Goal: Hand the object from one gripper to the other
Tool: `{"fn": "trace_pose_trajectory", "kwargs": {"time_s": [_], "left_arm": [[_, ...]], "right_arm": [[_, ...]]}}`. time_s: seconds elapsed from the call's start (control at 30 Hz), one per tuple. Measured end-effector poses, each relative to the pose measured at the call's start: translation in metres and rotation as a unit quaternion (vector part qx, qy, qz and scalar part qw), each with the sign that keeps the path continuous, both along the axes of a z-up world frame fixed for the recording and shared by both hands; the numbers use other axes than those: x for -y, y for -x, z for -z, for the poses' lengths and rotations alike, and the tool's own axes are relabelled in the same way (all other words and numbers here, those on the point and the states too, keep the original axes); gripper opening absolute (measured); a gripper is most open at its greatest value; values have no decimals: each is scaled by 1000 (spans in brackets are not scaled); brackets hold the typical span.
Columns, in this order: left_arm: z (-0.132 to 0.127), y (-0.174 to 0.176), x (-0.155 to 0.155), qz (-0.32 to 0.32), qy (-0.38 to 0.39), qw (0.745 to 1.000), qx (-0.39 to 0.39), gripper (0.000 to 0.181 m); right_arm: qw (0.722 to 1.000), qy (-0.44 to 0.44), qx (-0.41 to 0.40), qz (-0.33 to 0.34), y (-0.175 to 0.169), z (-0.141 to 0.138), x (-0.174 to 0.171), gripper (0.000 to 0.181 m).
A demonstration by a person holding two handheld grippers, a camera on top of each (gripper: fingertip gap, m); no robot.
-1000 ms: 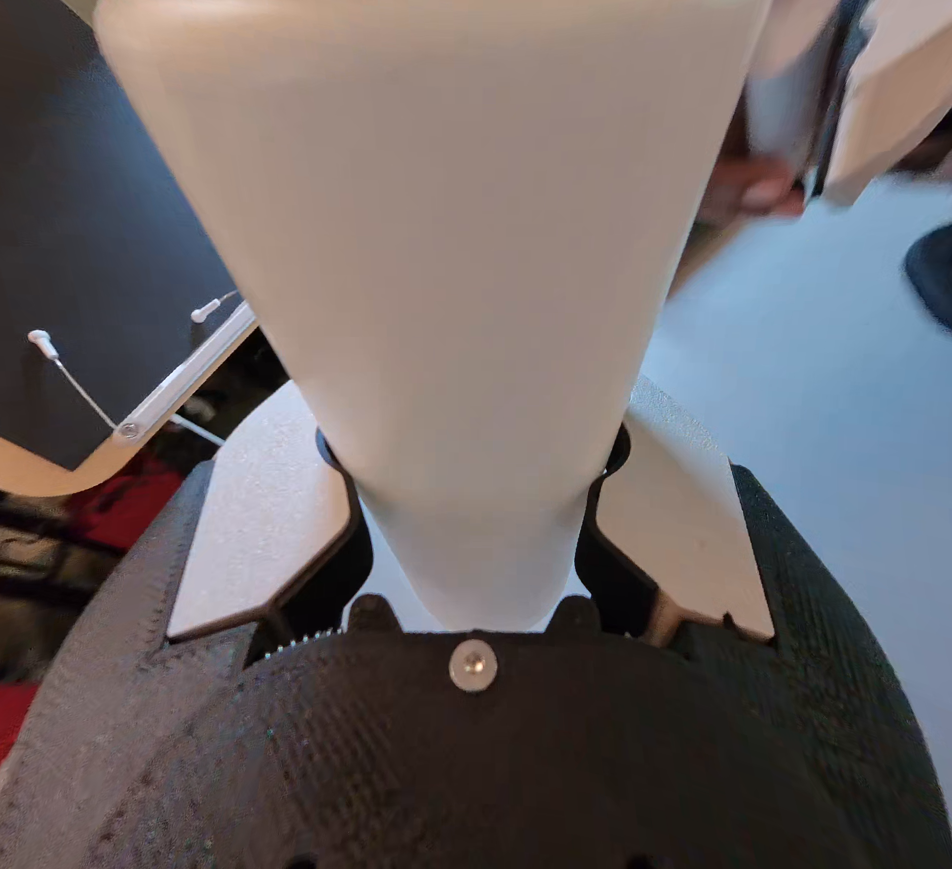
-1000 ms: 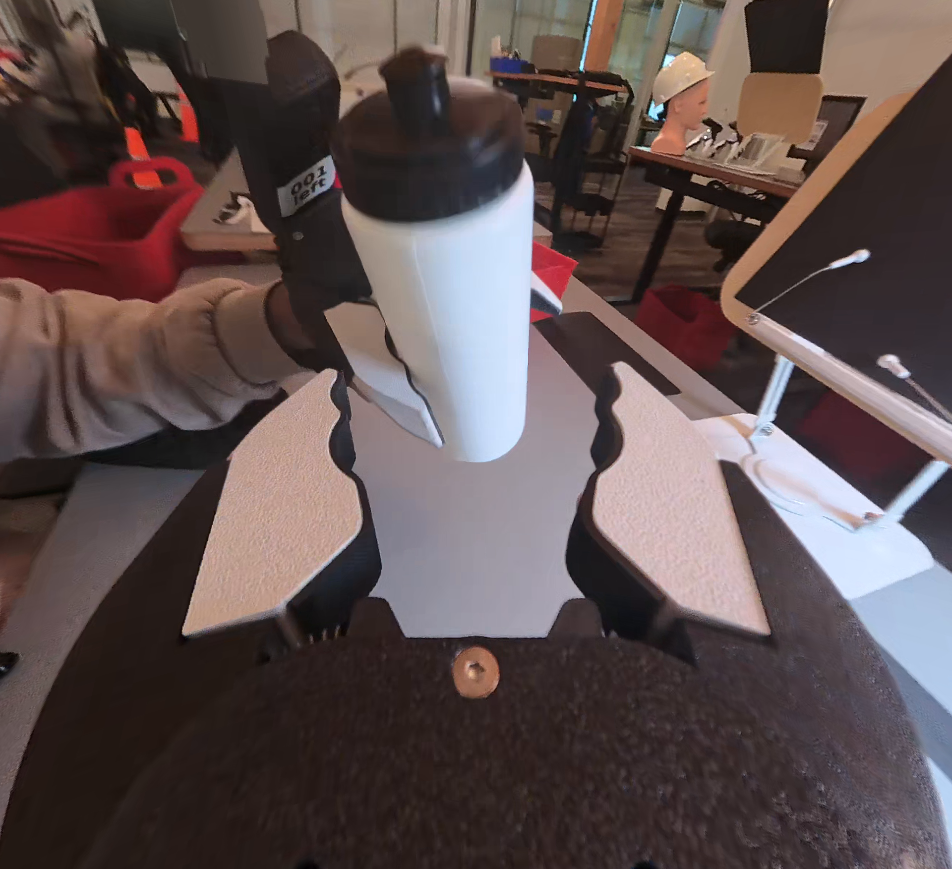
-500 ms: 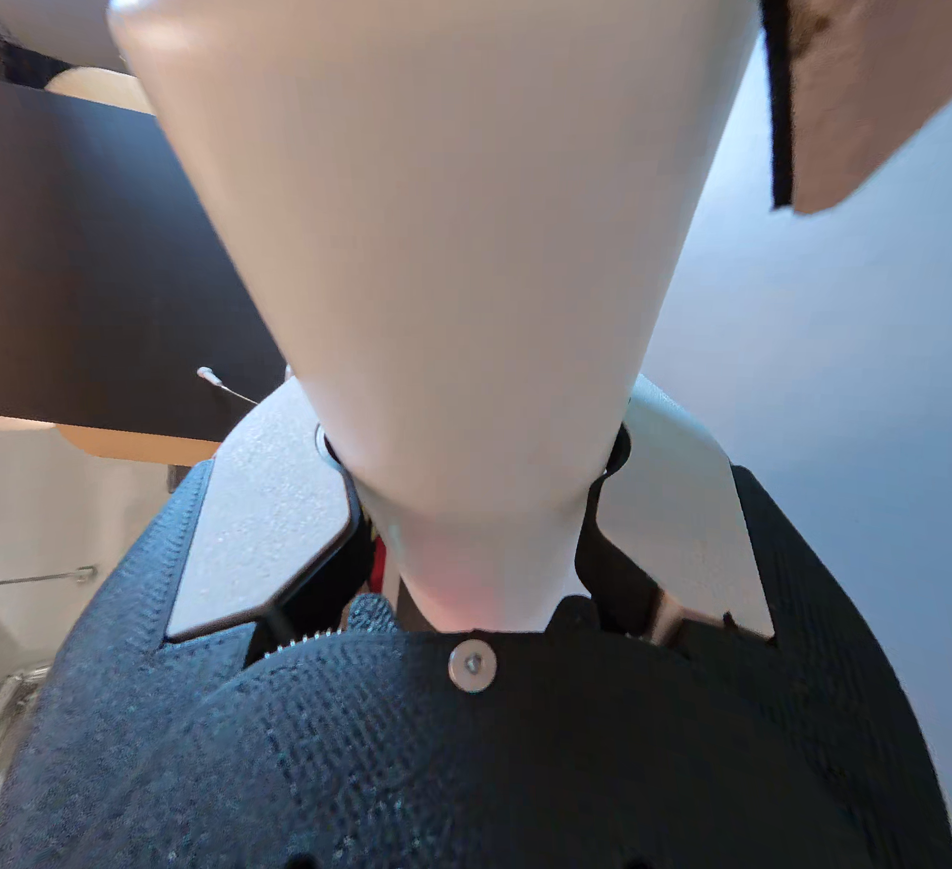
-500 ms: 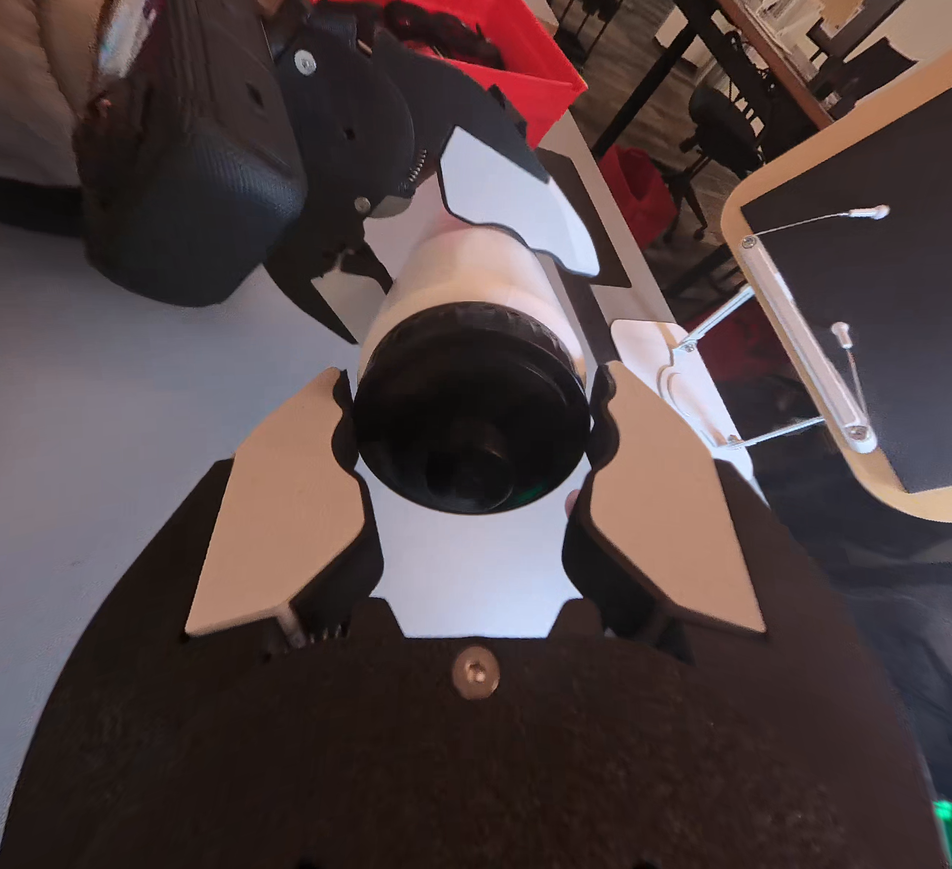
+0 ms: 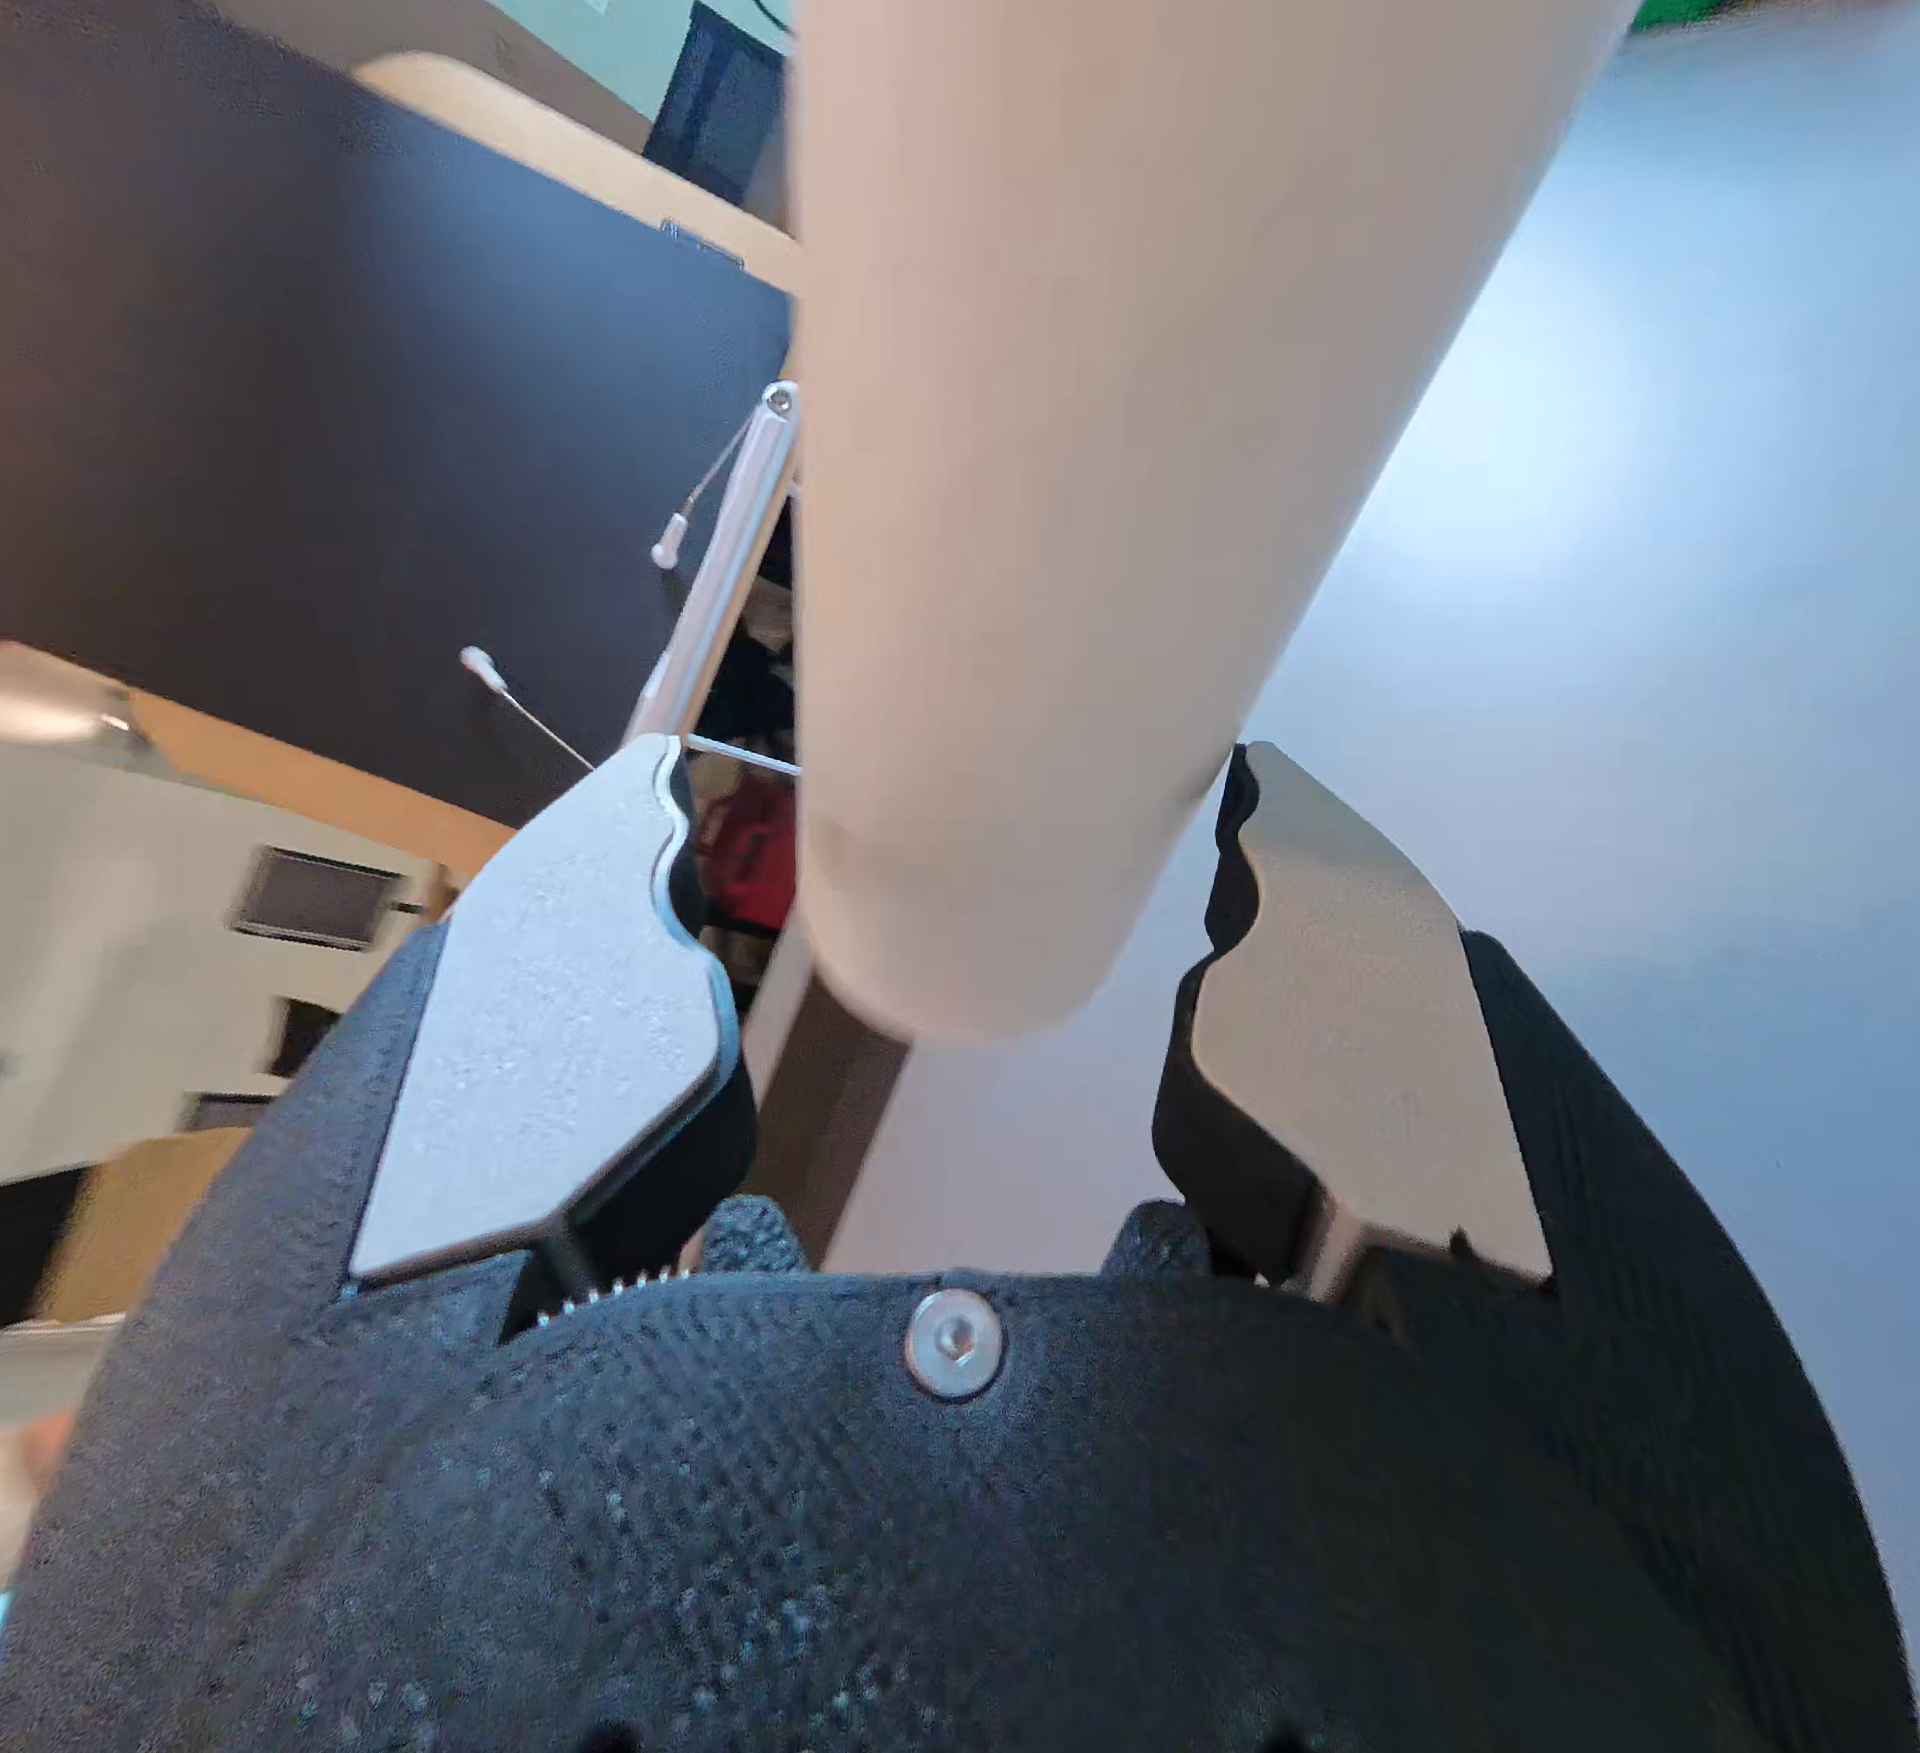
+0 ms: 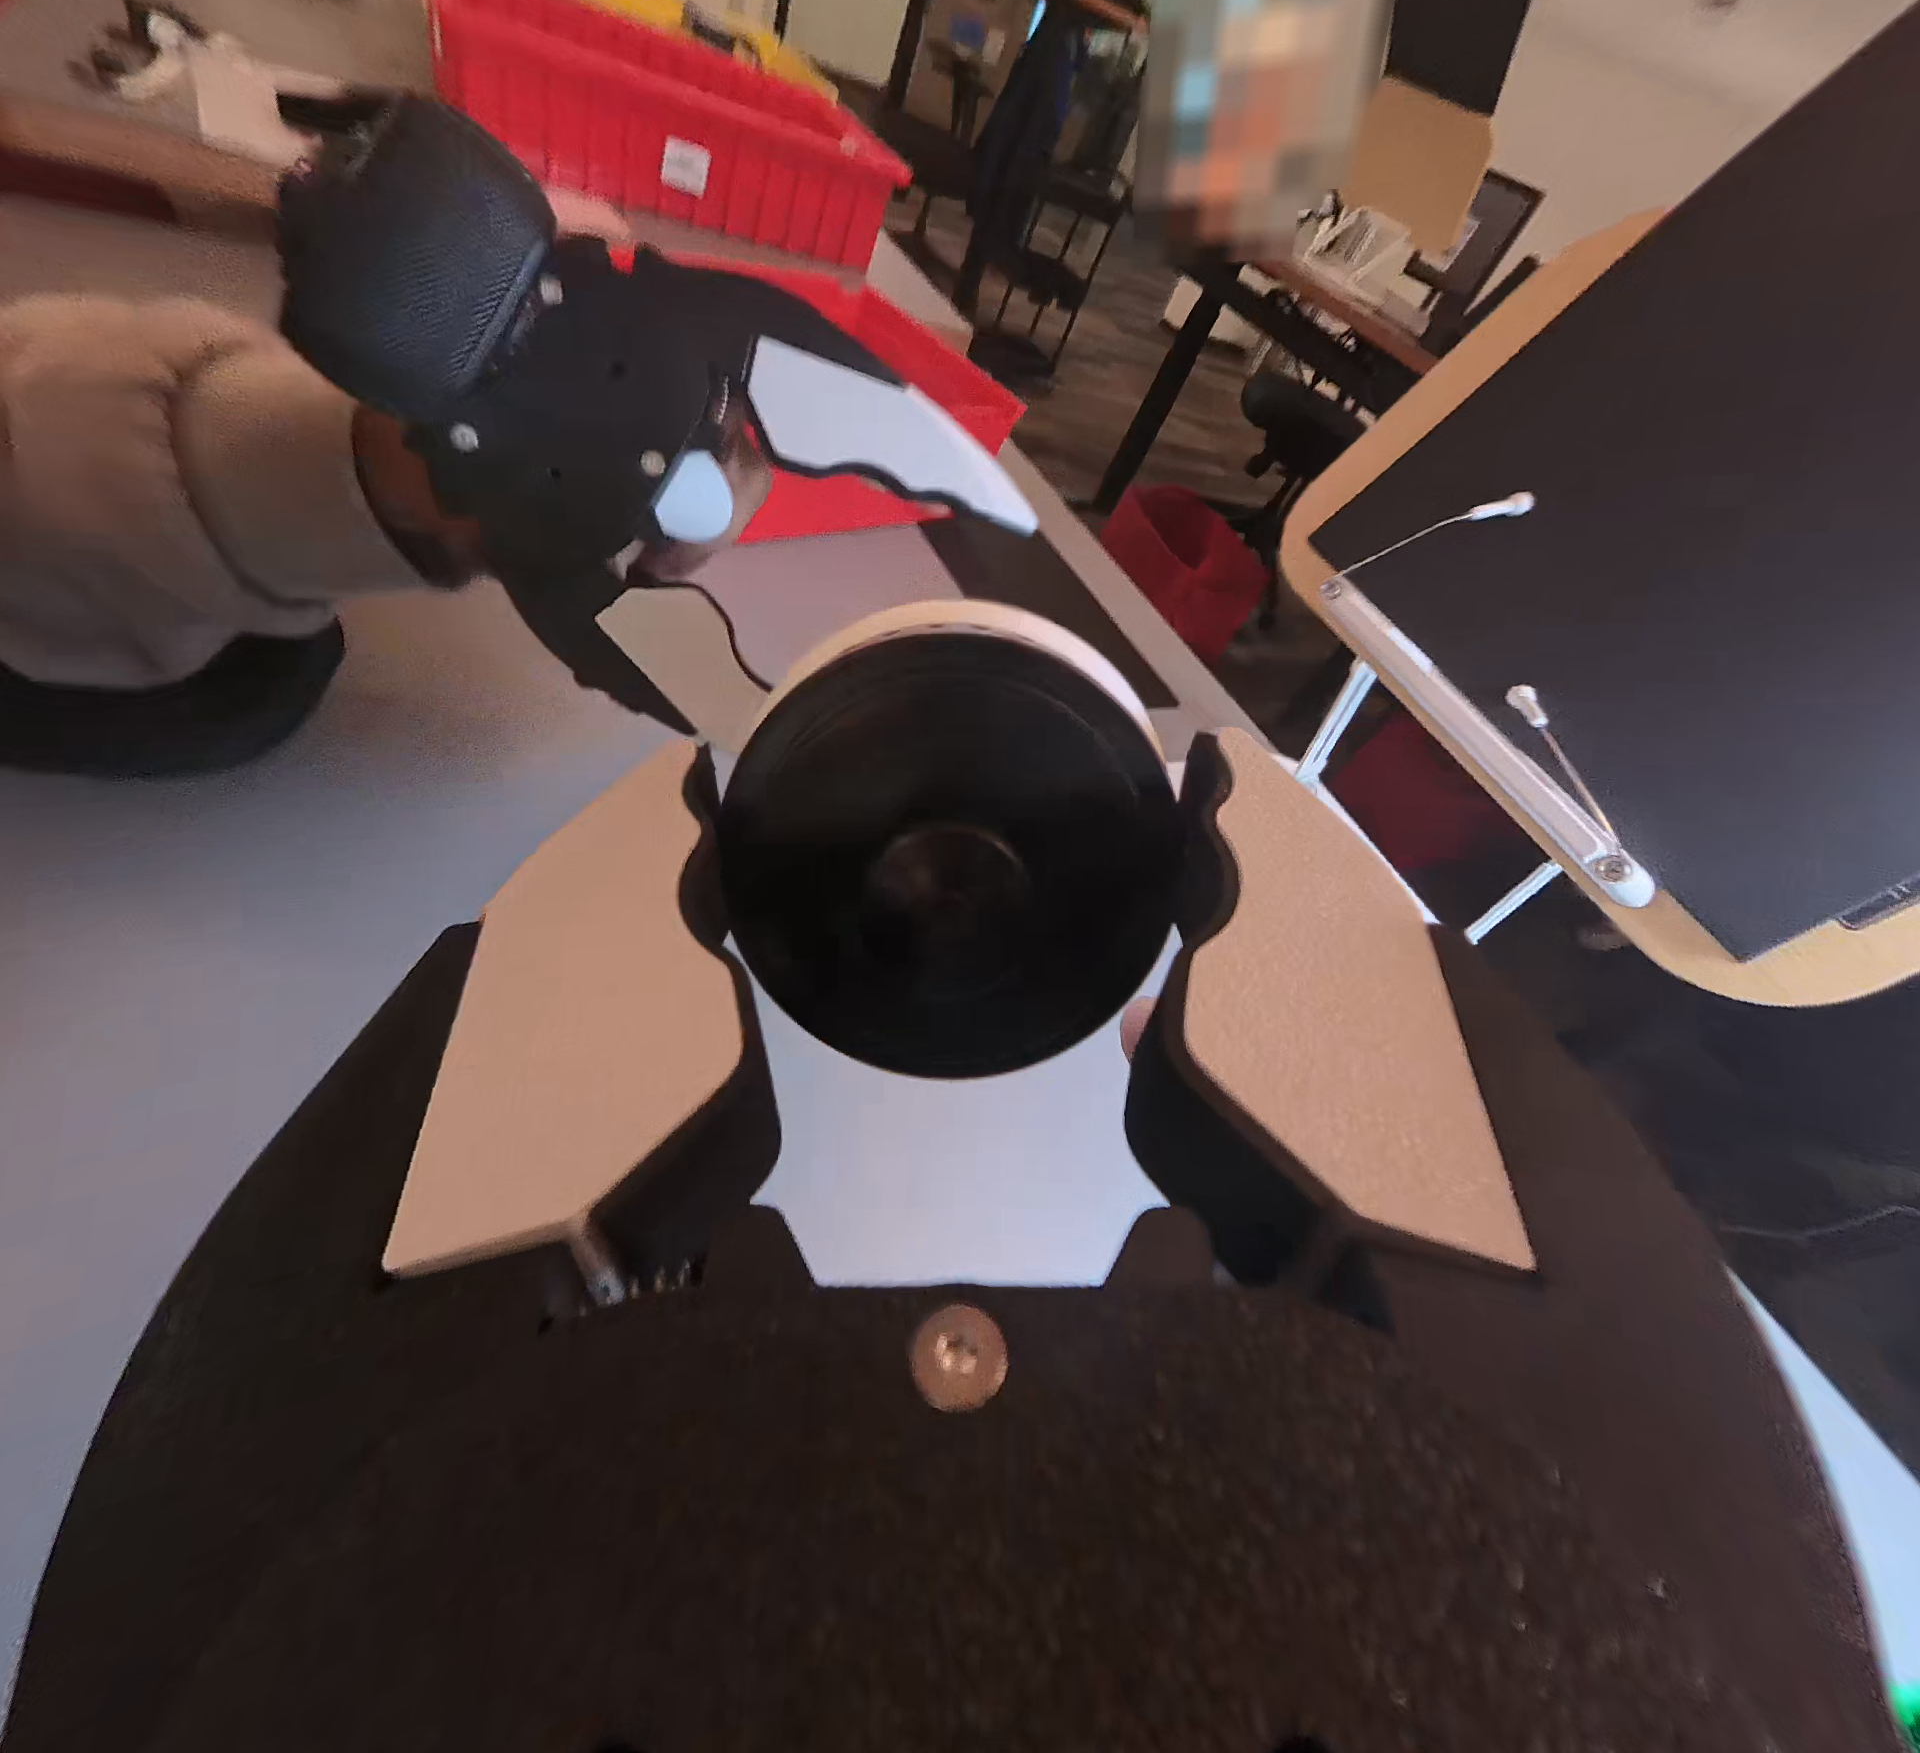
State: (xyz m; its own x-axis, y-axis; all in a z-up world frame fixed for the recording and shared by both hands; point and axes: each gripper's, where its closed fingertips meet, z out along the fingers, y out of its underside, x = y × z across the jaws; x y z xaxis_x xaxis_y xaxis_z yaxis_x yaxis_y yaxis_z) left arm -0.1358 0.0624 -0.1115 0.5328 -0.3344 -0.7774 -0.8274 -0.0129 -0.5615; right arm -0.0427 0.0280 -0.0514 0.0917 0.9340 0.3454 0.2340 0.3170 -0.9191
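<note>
Between my right hand-held gripper [image 6: 954,856] fingers, the white bottle [image 6: 951,846] is sitting clamped at its black cap, its long axis running straight away from me. Beyond its far end, my left hand-held gripper [image 6: 831,565] is gaping wide, holding nothing, above the table [image 6: 260,924].

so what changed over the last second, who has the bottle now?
The left gripper opened, let go of the white bottle and backed away to the left. The right gripper, open a second ago, closed on the bottle's black cap and holds it alone. The grey table and black board are unchanged.
</note>
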Motion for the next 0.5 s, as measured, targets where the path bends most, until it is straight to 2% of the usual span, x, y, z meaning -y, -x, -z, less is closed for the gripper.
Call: {"fn": "trace_pose_trajectory", "kwargs": {"time_s": [0.1, 0.17, 0.27, 0.3, 0.37, 0.4, 0.43, 0.5], "left_arm": [[-4, 2, 0, 30, 33, 989, 141, 95], [-6, -1, 1, 59, 67, 965, 245, 94], [-7, -11, 5, 108, 117, 919, 359, 92], [-5, -15, 6, 121, 137, 904, 386, 92], [1, -20, 7, 131, 159, 890, 407, 92], [3, -22, 7, 134, 164, 888, 408, 92], [6, -25, 8, 139, 171, 885, 410, 92], [10, -35, 13, 161, 194, 869, 425, 93]], "right_arm": [[996, 45, -84, 2, -17, -28, -12, 83], [987, 80, -135, -12, -29, -42, -18, 78], [966, 150, -207, -26, -43, -54, -30, 75], [965, 157, -208, -26, -44, -53, -33, 75], [963, 160, -215, -24, -46, -53, -38, 74], [962, 158, -221, -21, -48, -53, -40, 67], [959, 159, -234, -24, -52, -56, -40, 49], [945, 190, -261, -44, -56, -63, -40, 47]]}}
